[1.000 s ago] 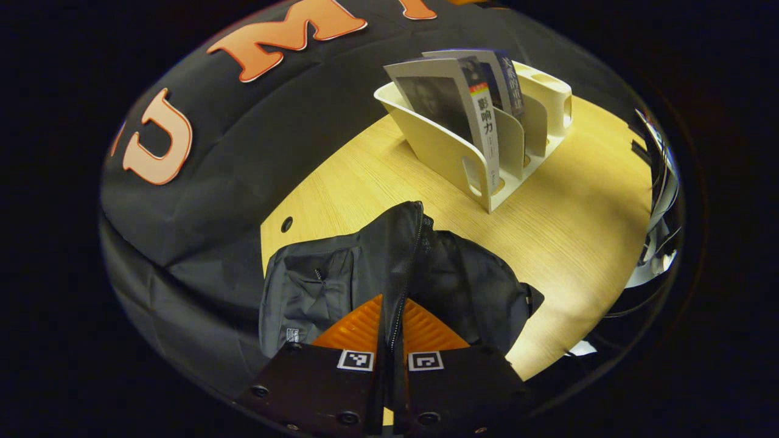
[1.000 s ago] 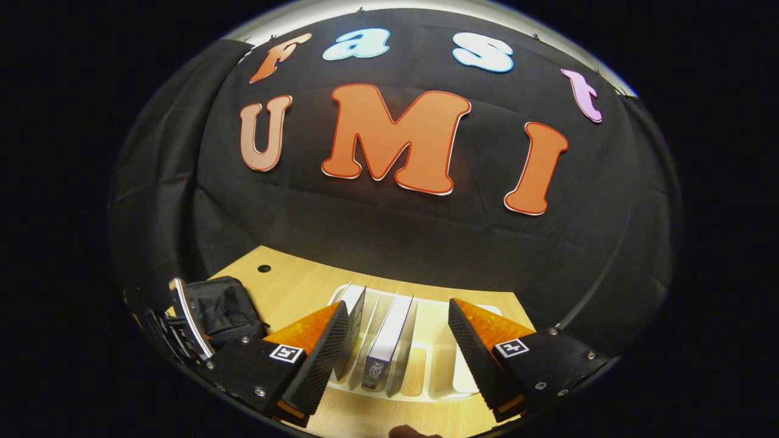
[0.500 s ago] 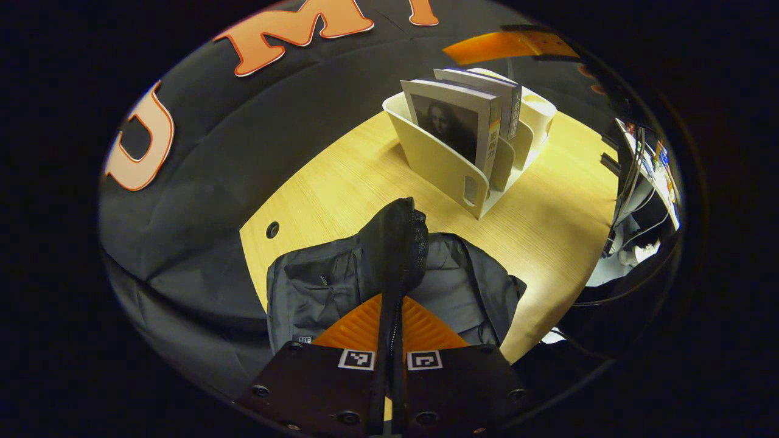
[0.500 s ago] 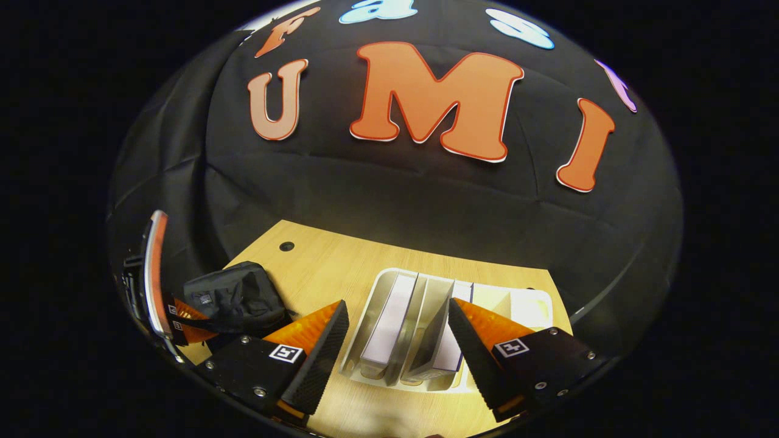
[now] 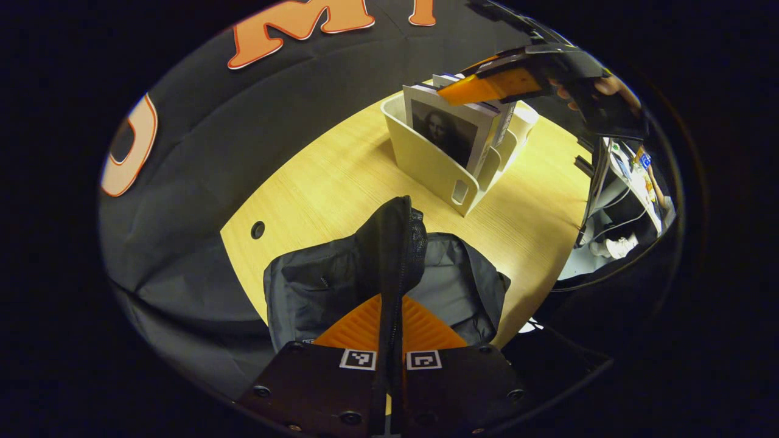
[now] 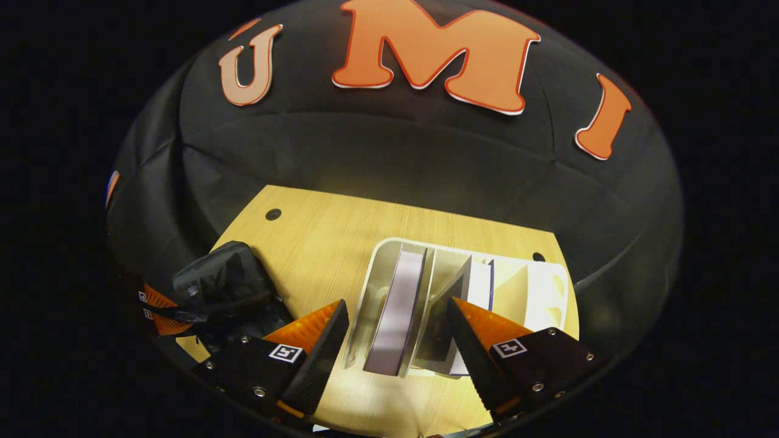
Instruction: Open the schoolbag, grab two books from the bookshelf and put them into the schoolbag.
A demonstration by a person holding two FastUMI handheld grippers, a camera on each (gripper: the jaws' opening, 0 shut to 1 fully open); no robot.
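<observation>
Schoolbag [image 5: 316, 286] fabric sits pinched in your left gripper [image 5: 391, 316]: its two fingers are closed together on the raised zipper edge [image 5: 398, 243] of the black bag, lifting it into a ridge above the wooden table [image 5: 328, 176]. The bag's body slumps to either side of that ridge, near the table's front edge.

Your right gripper [image 6: 395, 340] has its fingers spread wide, holding nothing. Over the last second it has tipped downward and moved in above the white bookshelf [image 6: 541, 292]; a second ago it faced mostly the booth wall, and now it looks down into the slots. The first book [image 6: 398, 310], with pale page edges, stands between the fingers, and the right finger overlaps the second book [image 6: 481, 283] just beside it. In the left gripper view, the right gripper [image 5: 487, 88] hovers right at the tops of the books [image 5: 450, 125], with a hand [image 5: 599, 91] behind it.

This suggests the bag is held open and the first grab is about to start; neither book has left the shelf yet. The bookshelf stands well apart from the bag, farther back on the table.
</observation>
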